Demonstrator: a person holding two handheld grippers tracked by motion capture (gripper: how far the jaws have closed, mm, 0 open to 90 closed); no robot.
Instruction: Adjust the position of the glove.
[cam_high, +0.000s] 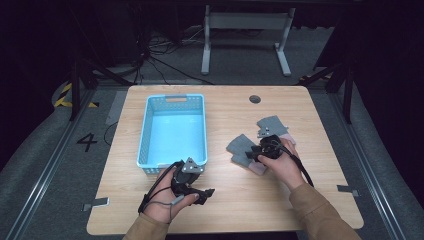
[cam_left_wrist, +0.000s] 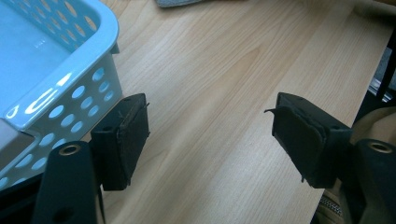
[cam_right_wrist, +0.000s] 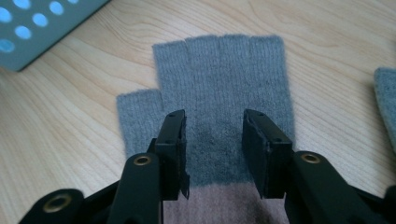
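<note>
- A wooden bench (cam_high: 225, 210) carries a light blue perforated basket (cam_high: 145, 135) on its left half and two grey fingerless gloves on its right half.
- The nearer grey glove (cam_right_wrist: 224, 93) lies flat with its pink cuff (cam_right_wrist: 210, 207) toward the near edge, about midway between the far and near edges.
- The right claw (cam_right_wrist: 214, 154) sits low over this glove's palm, its jaws part-way open with a strip of knit between them; whether the pads touch the fabric cannot be told.
- In the high view the right hand (cam_high: 282, 165) holds that claw (cam_high: 259, 151) over the glove (cam_high: 240, 147).
- The second glove (cam_high: 272, 125) lies just beyond, nearer the right edge.
- The left claw (cam_left_wrist: 210, 140) is wide open and holds nothing, hovering over bare wood by the basket's near right corner (cam_left_wrist: 93, 84).
- The left hand (cam_high: 167, 200) rests near the bench's near edge.
</note>
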